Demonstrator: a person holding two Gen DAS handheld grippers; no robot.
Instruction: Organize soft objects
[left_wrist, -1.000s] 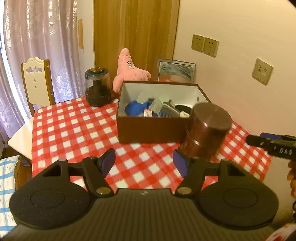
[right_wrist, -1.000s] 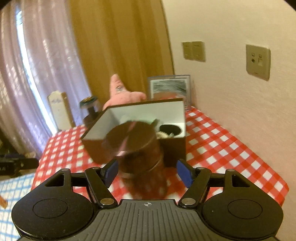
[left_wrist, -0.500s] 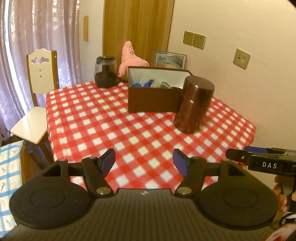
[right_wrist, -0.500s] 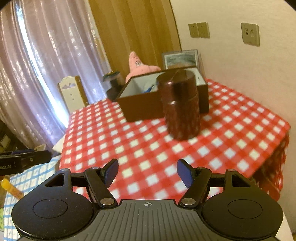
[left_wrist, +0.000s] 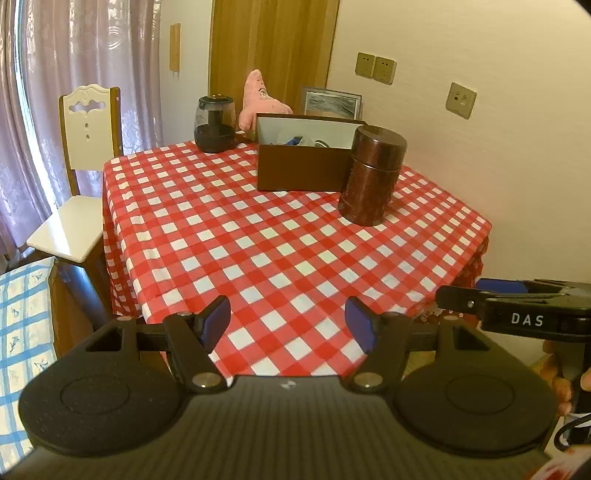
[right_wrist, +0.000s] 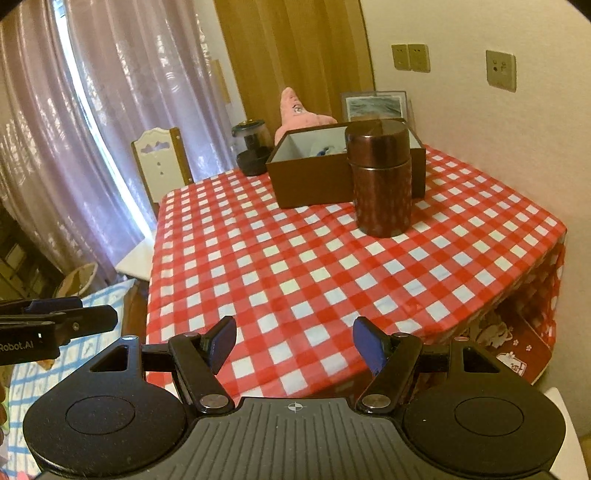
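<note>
From the left wrist we see our left gripper (left_wrist: 287, 325) with jaws spread and nothing between them, hanging over the near edge of the checked tablecloth (left_wrist: 280, 258). The brown box (left_wrist: 301, 171) stands at the far side; the soft things (left_wrist: 295, 140) inside are mostly hidden by its front wall, so we cannot tell them apart. A brown canister (left_wrist: 371, 177) stands just beside the box. The pink plush (left_wrist: 258, 99) sits behind it, half covered. A chair (left_wrist: 86, 147) stands left, by curtains.

From the right wrist, our right gripper (right_wrist: 294, 349) is likewise spread and empty. The canister (right_wrist: 382, 181) hides part of the box (right_wrist: 314, 181).
</note>
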